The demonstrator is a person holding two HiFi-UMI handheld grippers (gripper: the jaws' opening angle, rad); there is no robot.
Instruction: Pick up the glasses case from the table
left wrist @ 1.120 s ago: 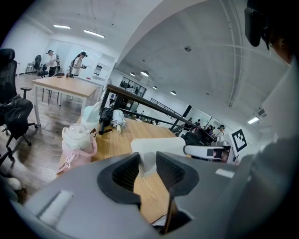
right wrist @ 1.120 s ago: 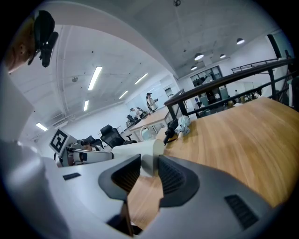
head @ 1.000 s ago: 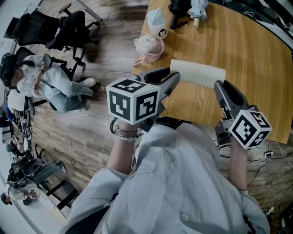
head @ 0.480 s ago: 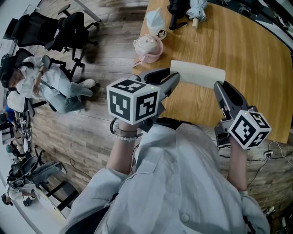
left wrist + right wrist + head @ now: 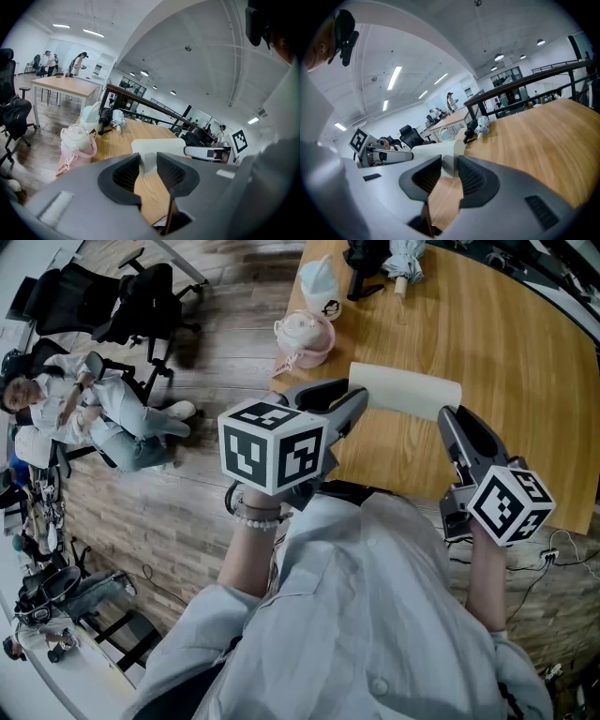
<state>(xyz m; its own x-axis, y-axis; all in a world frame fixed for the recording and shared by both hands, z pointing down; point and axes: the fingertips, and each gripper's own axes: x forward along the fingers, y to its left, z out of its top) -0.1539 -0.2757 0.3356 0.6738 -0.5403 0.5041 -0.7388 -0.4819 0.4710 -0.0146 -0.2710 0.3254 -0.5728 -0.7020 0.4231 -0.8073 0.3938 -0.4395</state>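
On the wooden table [image 5: 506,343], near its edge closest to you, the glasses case [image 5: 405,390] lies flat. Its long axis runs roughly from 9 o'clock to 3 o'clock in the head view, with the 3 o'clock end dipping a little toward you. It is a long, plain white box with a smooth matte skin and softly rounded corners; the table under it is warm, straight-grained wood with a curved far edge.

Your left gripper [image 5: 354,401] comes in from 7 o'clock, and its tips meet the case's 9 o'clock end. In the left gripper view its ribbed dark pads [image 5: 171,171] stand apart, with a narrow gap between them. The white case shows through that gap beyond the tips, wider than the gap and not pinched.

Your right gripper [image 5: 448,418] sits at the case's 4 o'clock corner, just beside the 3 o'clock end. Its jaws are likewise parted, and the case's rounded end shows past them, not clamped.

At 10 o'clock from the case, by the table's corner, stands a round pink-and-white lidded pot [image 5: 305,336]. A white cup [image 5: 322,287] stands just beyond it at 12 o'clock.
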